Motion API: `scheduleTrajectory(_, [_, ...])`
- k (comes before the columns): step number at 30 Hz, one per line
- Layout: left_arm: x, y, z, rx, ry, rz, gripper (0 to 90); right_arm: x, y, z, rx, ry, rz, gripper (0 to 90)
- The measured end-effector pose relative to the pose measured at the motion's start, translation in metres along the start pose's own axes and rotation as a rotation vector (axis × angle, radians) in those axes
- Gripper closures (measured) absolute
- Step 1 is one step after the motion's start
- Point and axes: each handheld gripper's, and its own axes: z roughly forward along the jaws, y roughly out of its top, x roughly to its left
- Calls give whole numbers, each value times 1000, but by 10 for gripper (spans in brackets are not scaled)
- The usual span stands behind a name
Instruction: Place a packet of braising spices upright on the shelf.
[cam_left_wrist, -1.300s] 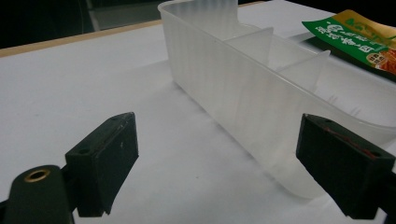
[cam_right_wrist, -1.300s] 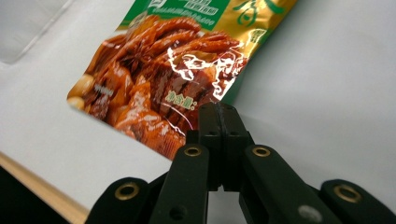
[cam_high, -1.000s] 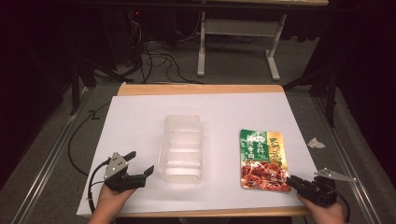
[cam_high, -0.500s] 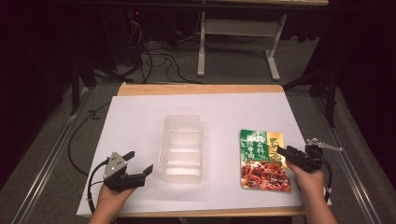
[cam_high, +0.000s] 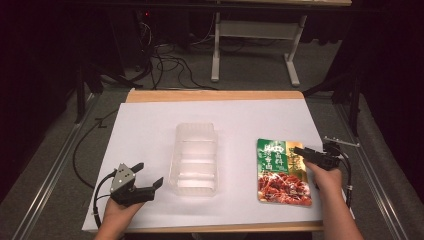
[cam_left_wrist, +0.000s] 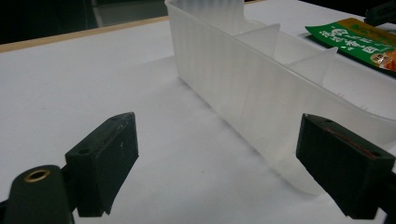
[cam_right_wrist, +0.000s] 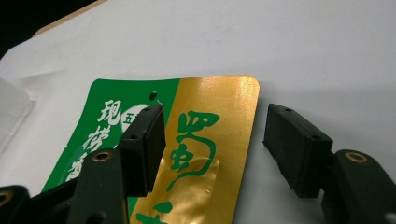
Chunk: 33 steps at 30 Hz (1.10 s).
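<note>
Sauce packet (cam_high: 283, 171), green and gold with red food printed on its lower half, is lying flat on the white sheet at the lower right of the high view, and the right gripper (cam_high: 306, 153) is hovering at its upper right corner with its fingers spread apart and gripping nothing. In the right gripper view, one of the fingers (cam_right_wrist: 142, 147) is sitting over the packet's (cam_right_wrist: 196, 154) gold strip while the other is standing over bare white paper just past the packet's edge, so the corner is lying between them. At the lower left of the high view the left gripper (cam_high: 150, 176) is resting low over the sheet, its fingers (cam_left_wrist: 107, 161) also wide apart and empty, pointing toward the clear plastic tray (cam_high: 195, 157) just beside it. In the left gripper view the tray's (cam_left_wrist: 243, 88) long translucent wall is running up the middle of the frame, with divider ribs showing inside it. Around both, the white sheet is covering the wood-edged counter (cam_high: 215, 95), and dark cables (cam_high: 165, 60) are lying on the floor near the top of the high view.
</note>
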Motion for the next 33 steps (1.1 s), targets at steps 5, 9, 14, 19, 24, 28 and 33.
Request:
scheduleTrajectory(5, [-1, 0, 0, 6, -1, 7, 136, -3, -1, 0, 3, 48, 32, 417])
scheduleTrajectory(9, [-1, 0, 1, 7, 0, 1, 136, -2, -3, 0, 16, 88, 24, 459])
scheduleTrajectory(14, [-1, 0, 2, 7, -1, 1, 136, 2, -7, -7, -31, 155, 11, 514])
scheduleTrajectory(19, [-2, 0, 2, 8, -3, 1, 136, 10, -8, -13, -22, 184, -42, 548])
scheduleTrajectory(24, [-2, 0, 3, 14, -11, 4, 137, 7, -12, -7, 45, 148, -23, 522])
scheduleTrajectory(28, [-3, 0, 4, 18, -12, 6, 138, 5, -11, -4, 70, 143, -9, 494])
scheduleTrajectory(33, [-4, 0, 5, 18, -17, 4, 139, 8, -12, -7, 63, 151, -57, 676])
